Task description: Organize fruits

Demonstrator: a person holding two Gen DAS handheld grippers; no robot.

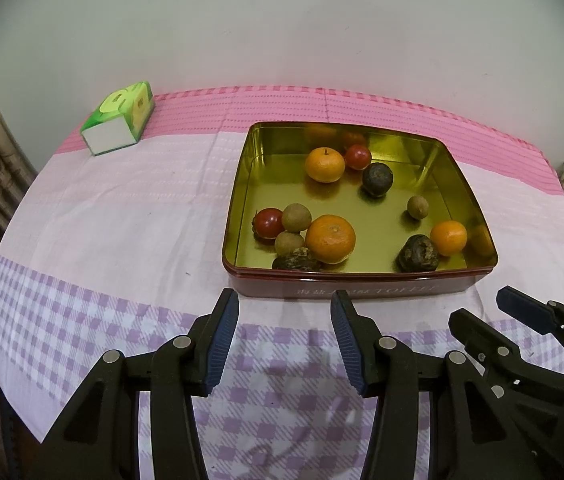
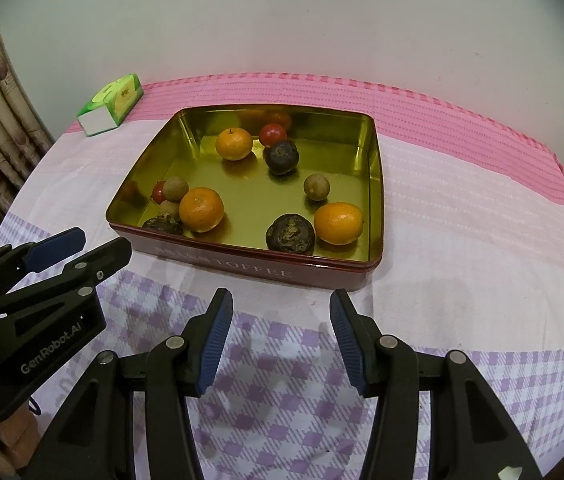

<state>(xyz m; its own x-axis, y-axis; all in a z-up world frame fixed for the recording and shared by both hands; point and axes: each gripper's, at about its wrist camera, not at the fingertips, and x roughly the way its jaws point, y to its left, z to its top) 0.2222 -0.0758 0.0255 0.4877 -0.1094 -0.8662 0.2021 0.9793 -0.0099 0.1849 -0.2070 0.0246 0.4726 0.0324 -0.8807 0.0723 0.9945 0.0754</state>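
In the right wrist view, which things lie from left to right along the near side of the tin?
Left gripper → dark fruit → orange → wrinkled dark fruit → second orange → tin's right wall.

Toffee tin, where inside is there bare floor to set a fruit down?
In the toffee tin, bare floor lies at the far left corner and along the right wall beyond the lone longan. The near left corner is crowded around the big orange.

dark fruit (image 1: 296, 261) half behind tin wall (image 1: 354, 276)
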